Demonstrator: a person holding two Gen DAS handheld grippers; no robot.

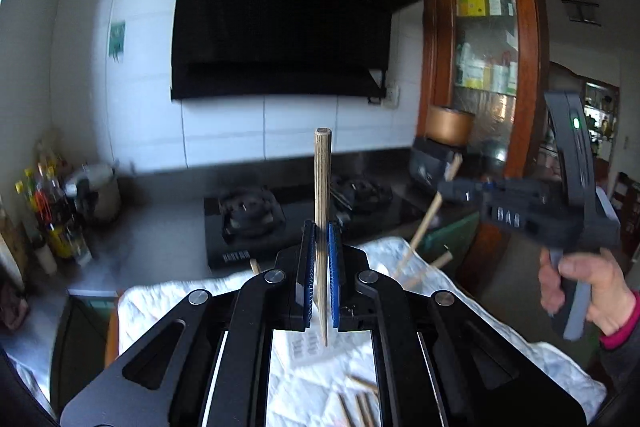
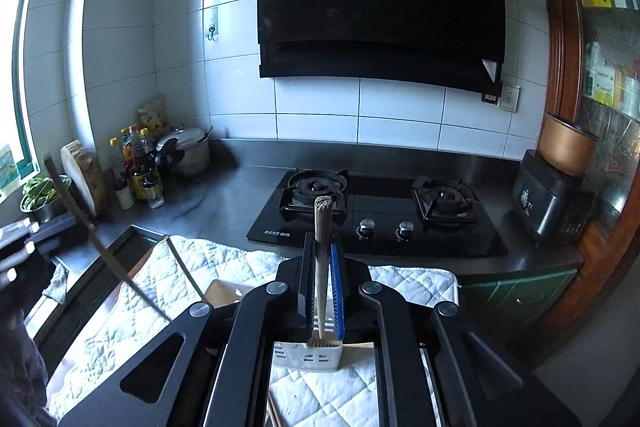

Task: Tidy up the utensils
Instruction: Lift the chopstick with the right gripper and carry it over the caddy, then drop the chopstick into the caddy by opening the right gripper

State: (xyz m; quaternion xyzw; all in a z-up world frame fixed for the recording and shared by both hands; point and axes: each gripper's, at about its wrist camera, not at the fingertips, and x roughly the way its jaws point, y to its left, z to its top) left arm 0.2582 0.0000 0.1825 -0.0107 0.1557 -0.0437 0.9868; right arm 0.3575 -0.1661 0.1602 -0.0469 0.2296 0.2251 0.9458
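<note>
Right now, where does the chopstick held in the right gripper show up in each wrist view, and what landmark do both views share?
Left wrist view: the chopstick slants at the right edge, pinched in the right gripper, which is seen side-on.
Right wrist view: the same chopstick stands upright at centre, clamped.
Shared landmark: the black range hood on the white tiled wall.
</note>
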